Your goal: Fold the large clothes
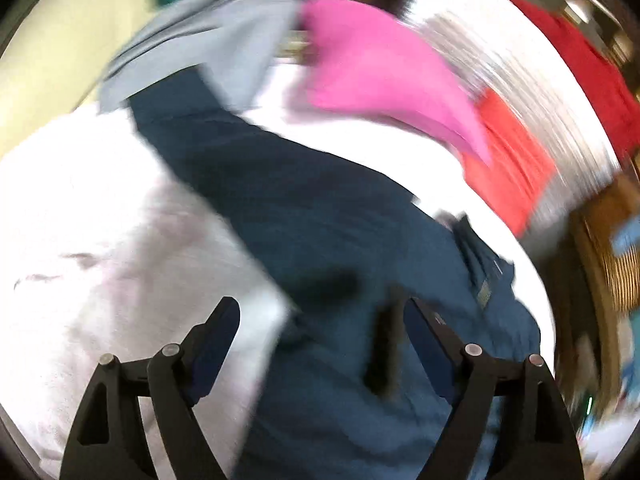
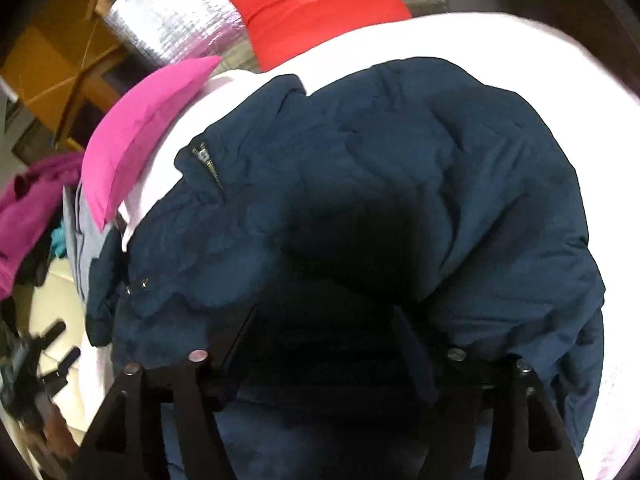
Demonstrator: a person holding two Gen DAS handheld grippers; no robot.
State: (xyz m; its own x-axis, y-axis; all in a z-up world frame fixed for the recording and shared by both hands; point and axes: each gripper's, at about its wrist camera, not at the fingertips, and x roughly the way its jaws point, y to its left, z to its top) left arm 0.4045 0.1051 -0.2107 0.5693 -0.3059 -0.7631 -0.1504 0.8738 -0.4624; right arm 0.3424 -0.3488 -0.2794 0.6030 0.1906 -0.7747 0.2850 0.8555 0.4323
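A dark blue padded jacket (image 1: 304,216) lies in a long band across a white sheet (image 1: 88,208). The left wrist view is smeared by motion. My left gripper (image 1: 320,316) hangs over the jacket's near end, open, with nothing pinched between its fingers (image 1: 224,320). In the right wrist view the same jacket (image 2: 420,152) is bunched into a rumpled mound, its zip (image 2: 210,164) at the upper left. My right gripper (image 2: 326,320) sits low over the mound in deep shadow. Its jaws stand apart, with fabric under and between them but no pinch that I can make out.
A pink cloth (image 2: 144,132), a red cloth (image 2: 316,4) and a silver foil mat (image 2: 172,12) lie beyond the jacket. A grey garment (image 1: 208,36) and a magenta one (image 2: 28,208) lie at the side. Wooden furniture (image 2: 60,60) stands past the sheet's edge.
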